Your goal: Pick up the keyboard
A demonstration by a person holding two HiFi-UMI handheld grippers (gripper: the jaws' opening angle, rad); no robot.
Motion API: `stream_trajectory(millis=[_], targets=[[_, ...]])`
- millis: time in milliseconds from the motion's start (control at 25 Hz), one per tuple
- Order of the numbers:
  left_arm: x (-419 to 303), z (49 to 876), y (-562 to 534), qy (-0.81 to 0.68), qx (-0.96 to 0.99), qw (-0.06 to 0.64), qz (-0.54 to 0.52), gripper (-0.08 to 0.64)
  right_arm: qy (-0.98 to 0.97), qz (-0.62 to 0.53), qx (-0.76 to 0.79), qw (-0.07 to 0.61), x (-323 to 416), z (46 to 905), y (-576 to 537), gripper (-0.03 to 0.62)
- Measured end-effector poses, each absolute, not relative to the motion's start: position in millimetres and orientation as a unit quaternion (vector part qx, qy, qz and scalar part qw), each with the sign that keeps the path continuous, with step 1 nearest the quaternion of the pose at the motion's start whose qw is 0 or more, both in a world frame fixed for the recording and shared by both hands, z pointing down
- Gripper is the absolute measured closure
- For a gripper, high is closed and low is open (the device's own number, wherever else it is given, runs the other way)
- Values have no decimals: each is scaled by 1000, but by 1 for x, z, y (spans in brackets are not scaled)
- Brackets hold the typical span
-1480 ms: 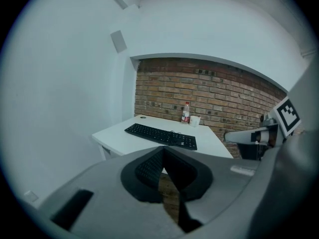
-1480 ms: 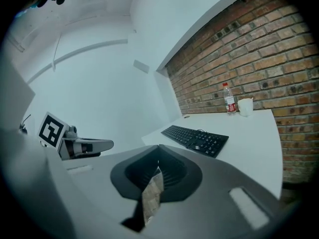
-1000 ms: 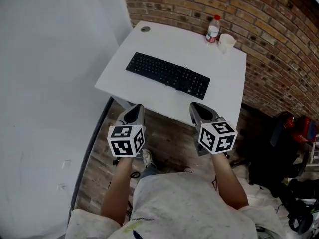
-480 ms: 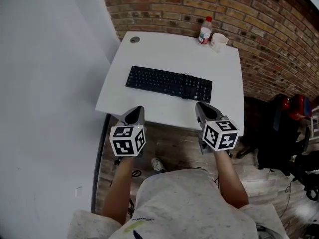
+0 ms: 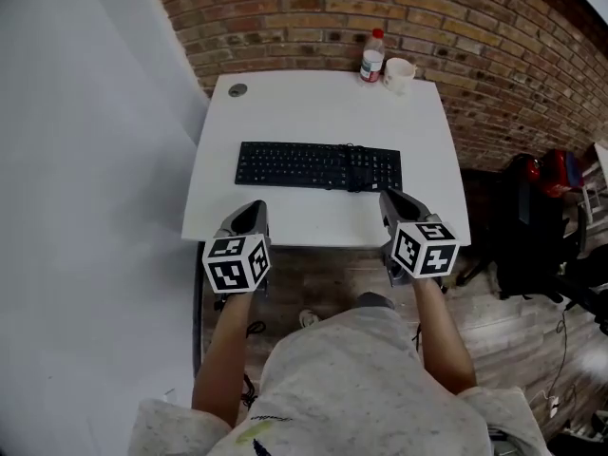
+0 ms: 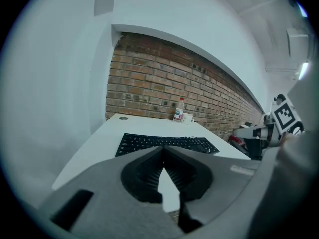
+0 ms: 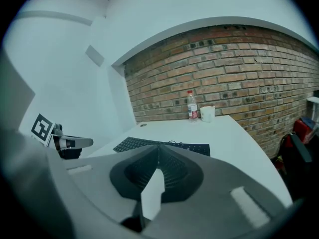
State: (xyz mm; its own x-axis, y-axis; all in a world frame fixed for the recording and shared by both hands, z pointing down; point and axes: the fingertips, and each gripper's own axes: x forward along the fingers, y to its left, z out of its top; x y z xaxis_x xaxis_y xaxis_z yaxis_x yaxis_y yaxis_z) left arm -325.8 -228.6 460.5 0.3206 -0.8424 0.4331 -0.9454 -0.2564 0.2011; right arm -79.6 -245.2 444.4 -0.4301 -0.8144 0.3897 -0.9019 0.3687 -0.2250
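A black keyboard (image 5: 318, 166) lies flat across the middle of the white table (image 5: 432, 141); it also shows in the left gripper view (image 6: 167, 144) and the right gripper view (image 7: 159, 146). My left gripper (image 5: 251, 210) hovers at the table's near edge, left of the keyboard's near side, shut with nothing in it (image 6: 163, 151). My right gripper (image 5: 389, 198) is over the near edge below the keyboard's right end, also shut and empty (image 7: 158, 150). Neither touches the keyboard.
A plastic bottle (image 5: 371, 56) and a white cup (image 5: 399, 73) stand at the table's far edge by the brick wall (image 5: 313, 17). A round cable hole (image 5: 237, 90) sits at the far left corner. A white wall is on the left; dark bags (image 5: 537, 217) lie right.
The view has swung so the table and keyboard now lie square in front. Both grippers have come closer to the table's near edge, the left one more, and both stay shut.
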Motion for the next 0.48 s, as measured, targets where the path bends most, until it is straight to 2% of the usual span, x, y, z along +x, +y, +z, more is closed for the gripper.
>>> stream_trajectory(millis=[360,480], targets=[[-338,476,-282,-559,789,218,132,478,-796,218,552,117,-58,466,-277,524],[-345,486,-300,-564,781,224,144,428,-792,222,556,121,-53,474,-293,512]])
